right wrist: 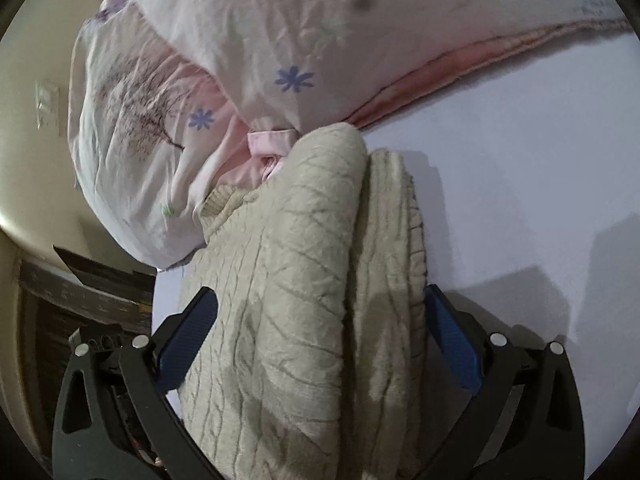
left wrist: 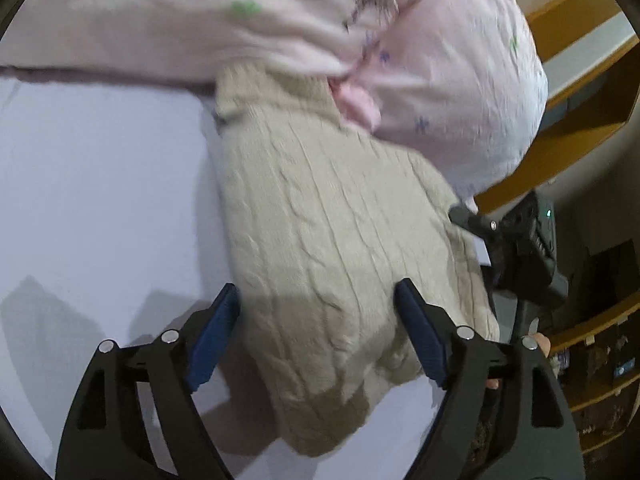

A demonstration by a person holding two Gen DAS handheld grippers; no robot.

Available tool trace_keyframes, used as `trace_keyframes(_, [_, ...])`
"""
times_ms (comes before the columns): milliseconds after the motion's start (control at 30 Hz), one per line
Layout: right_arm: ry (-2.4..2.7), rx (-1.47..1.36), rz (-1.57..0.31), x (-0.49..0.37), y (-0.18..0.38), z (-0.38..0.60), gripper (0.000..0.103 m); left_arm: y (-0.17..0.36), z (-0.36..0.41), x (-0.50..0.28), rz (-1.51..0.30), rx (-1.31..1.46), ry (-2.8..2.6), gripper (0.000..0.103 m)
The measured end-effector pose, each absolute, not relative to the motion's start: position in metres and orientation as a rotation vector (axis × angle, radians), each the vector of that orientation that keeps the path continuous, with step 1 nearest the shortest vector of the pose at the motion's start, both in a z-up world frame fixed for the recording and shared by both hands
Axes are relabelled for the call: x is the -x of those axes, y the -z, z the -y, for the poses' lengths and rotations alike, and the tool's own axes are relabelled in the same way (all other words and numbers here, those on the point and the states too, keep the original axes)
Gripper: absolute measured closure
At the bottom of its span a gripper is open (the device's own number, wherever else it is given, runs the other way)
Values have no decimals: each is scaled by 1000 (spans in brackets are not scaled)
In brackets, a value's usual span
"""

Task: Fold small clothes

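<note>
A small beige cable-knit sweater (left wrist: pixel 320 224) lies folded on a white bed sheet (left wrist: pixel 100 184). My left gripper (left wrist: pixel 318 304) is open, its blue-padded fingers wide apart on either side of the sweater's near end. In the right wrist view the sweater (right wrist: pixel 296 280) shows a folded-over layer with a ribbed edge on the right. My right gripper (right wrist: pixel 320 312) is open too, fingers spread around the sweater's near part. The right gripper also shows in the left wrist view (left wrist: pixel 520 248), at the sweater's right edge.
A pink pillow with blue flower print (left wrist: pixel 440 72) lies against the sweater's far end; it also shows in the right wrist view (right wrist: pixel 240 60). Wooden shelving (left wrist: pixel 580 92) stands beyond the bed's right edge. Dark furniture (right wrist: pixel 88 300) is at the left in the right wrist view.
</note>
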State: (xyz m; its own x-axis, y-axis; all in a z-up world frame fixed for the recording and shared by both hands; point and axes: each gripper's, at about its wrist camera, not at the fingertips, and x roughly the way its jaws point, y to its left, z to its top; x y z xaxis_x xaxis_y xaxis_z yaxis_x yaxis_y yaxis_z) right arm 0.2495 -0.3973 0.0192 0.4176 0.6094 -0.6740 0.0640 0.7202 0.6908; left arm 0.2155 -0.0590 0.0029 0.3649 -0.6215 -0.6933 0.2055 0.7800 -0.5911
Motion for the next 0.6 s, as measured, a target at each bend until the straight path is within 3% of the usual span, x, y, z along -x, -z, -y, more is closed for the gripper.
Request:
trace_keyframes(33, [-378, -697, -1097, -248, -19, 393, 23, 0, 63, -215, -1076, 453, 556, 22])
trace_keyframes(67, [-359, -679, -1101, -246, -18, 391, 44, 1, 64, -216, -1067, 459, 561, 24])
trace_keyframes(100, [-358, -688, -1101, -248, -16, 390, 57, 3, 62, -220, -1066, 474, 570, 28])
trace_keyframes(167, [-402, -741, -1077, -244, -16, 389, 62, -1, 56, -225, -1052, 486, 587, 54])
trace_keyframes(233, [-454, -741, -1041, -236, -25, 379, 67, -14, 40, -214, -1002, 449, 631, 60])
trace_keyframes(400, [-665, -680, -1038, -224, -33, 318, 67, -48, -18, -169, -832, 240, 583, 58])
trace_keyframes(500, [-562, -532, -1094, -229, -26, 282, 49, -36, -35, -167, -864, 148, 440, 49])
trace_keyframes(600, [-460, -546, -964, -212, -48, 296, 38, -45, -49, -148, -786, 161, 388, 46])
